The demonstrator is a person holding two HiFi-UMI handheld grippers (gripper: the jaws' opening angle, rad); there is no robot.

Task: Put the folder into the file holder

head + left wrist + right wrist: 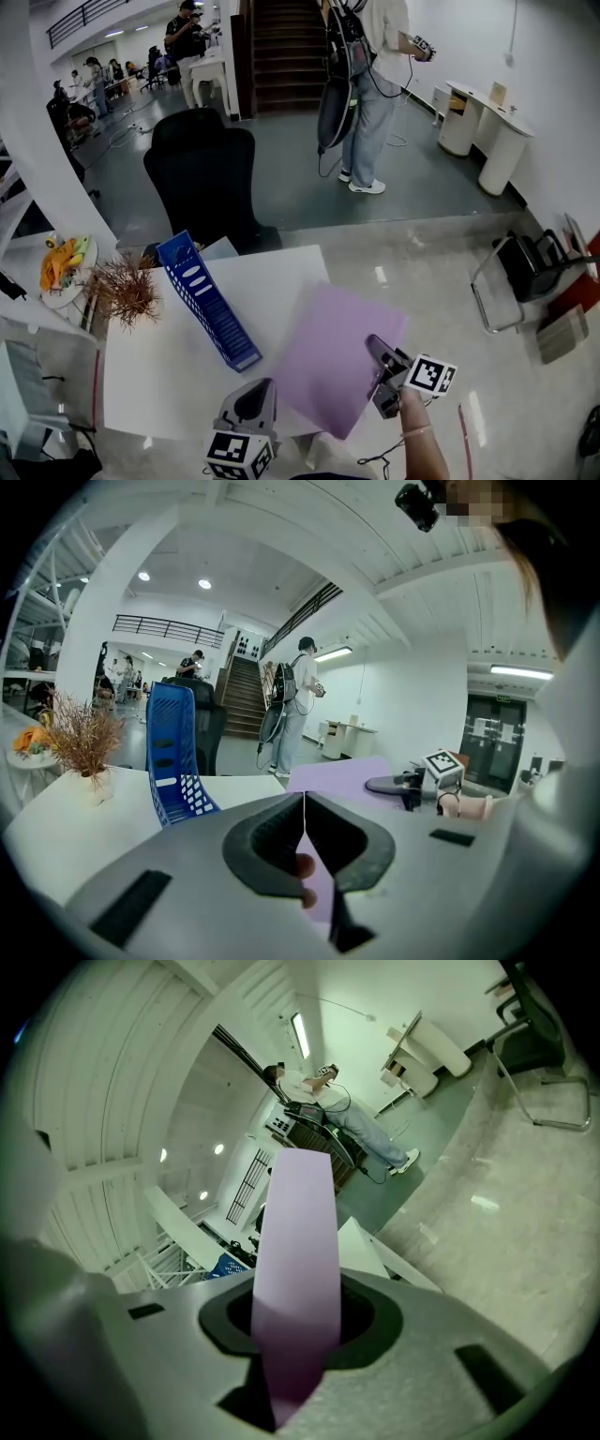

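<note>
Left gripper (266, 384) and right gripper (375, 345) are both clamping the purple folder (337, 361), tilted over the table (150, 375) beside the blue file holder (208, 300), likely needing standing on edge and aligning with its slot.

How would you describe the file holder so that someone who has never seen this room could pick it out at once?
Find the white table in front of the black chair. On it, between the dried plant and the purple folder, stands the file holder. It is the only blue thing there, made of slotted plastic.
</note>
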